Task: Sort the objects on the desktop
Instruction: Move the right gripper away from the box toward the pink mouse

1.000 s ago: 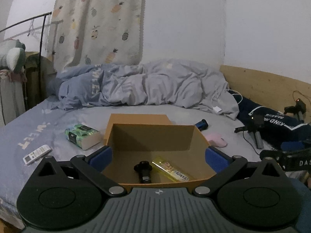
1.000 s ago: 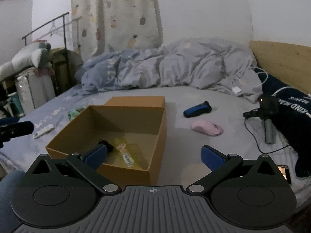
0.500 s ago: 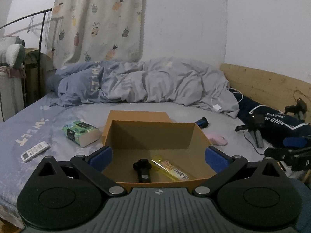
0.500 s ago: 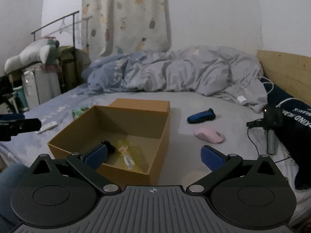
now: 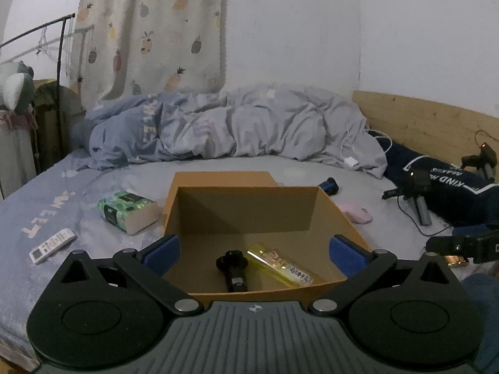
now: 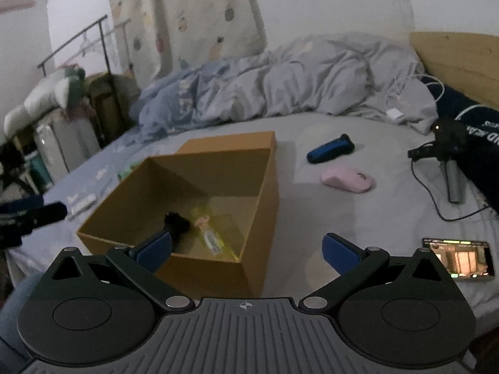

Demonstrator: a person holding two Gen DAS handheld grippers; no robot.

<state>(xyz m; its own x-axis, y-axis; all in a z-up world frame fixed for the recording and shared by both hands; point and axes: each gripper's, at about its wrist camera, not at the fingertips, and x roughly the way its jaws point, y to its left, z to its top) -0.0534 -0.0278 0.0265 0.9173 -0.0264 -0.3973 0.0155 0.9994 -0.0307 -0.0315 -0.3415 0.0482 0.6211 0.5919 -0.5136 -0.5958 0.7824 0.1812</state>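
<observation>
Both grippers hang over the bed [image 5: 218, 165] with fingers spread wide and nothing between them. The left gripper [image 5: 254, 251] faces the open cardboard box [image 5: 246, 208]; a black tool [image 5: 234, 269] and a yellow tube [image 5: 280, 268] lie side by side on the box floor between its fingers. Ahead of the right gripper [image 6: 246, 249], beyond its right finger, a pink mouse [image 6: 347, 179] and a blue case [image 6: 330, 149] lie near each other on the sheet. Left of the left finger sit a tissue pack [image 5: 128, 210] and a white remote [image 5: 52, 245].

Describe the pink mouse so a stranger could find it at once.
Start at the open brown cardboard box on the grey bed sheet. On its right side two small things lie on the sheet: the nearer is the pink mouse, low, rounded and pale, unlike the dark blue-and-black handheld device behind it.
</observation>
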